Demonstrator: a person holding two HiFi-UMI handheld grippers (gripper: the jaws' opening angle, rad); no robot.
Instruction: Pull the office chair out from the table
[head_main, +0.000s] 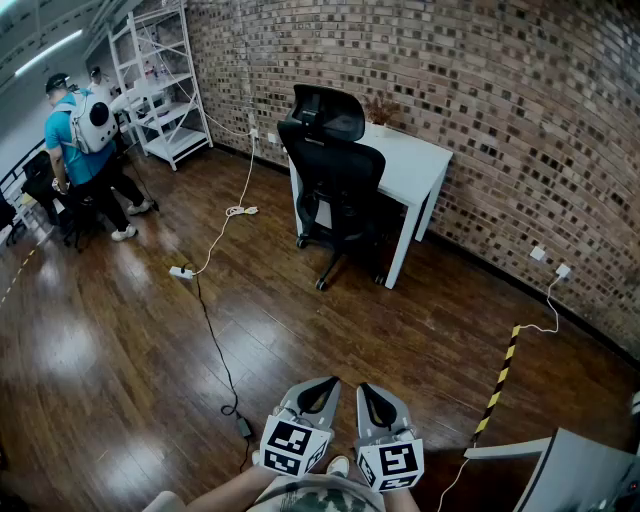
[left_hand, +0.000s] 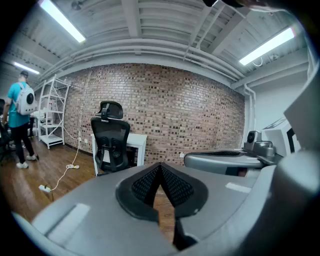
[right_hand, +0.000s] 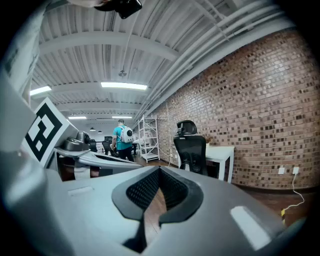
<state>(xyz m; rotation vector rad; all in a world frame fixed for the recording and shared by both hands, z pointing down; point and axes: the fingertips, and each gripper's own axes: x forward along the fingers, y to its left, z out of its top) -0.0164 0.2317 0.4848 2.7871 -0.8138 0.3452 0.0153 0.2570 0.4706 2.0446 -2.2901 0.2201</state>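
Observation:
A black office chair (head_main: 332, 178) with a headrest stands tucked against the white table (head_main: 418, 165) by the brick wall, its back toward me. It also shows far off as the chair (left_hand: 111, 144) in the left gripper view and the chair (right_hand: 192, 149) in the right gripper view. My left gripper (head_main: 321, 389) and right gripper (head_main: 373, 394) hang side by side at the bottom of the head view, well short of the chair. Both are shut with nothing between their pads.
A white cable with a power strip (head_main: 181, 271) and a black cord (head_main: 221, 363) run across the wooden floor between me and the chair. A person in a teal shirt (head_main: 78, 140) stands far left near white shelving (head_main: 160, 80). Yellow-black tape (head_main: 498, 382) and a white desk corner (head_main: 575, 470) lie at right.

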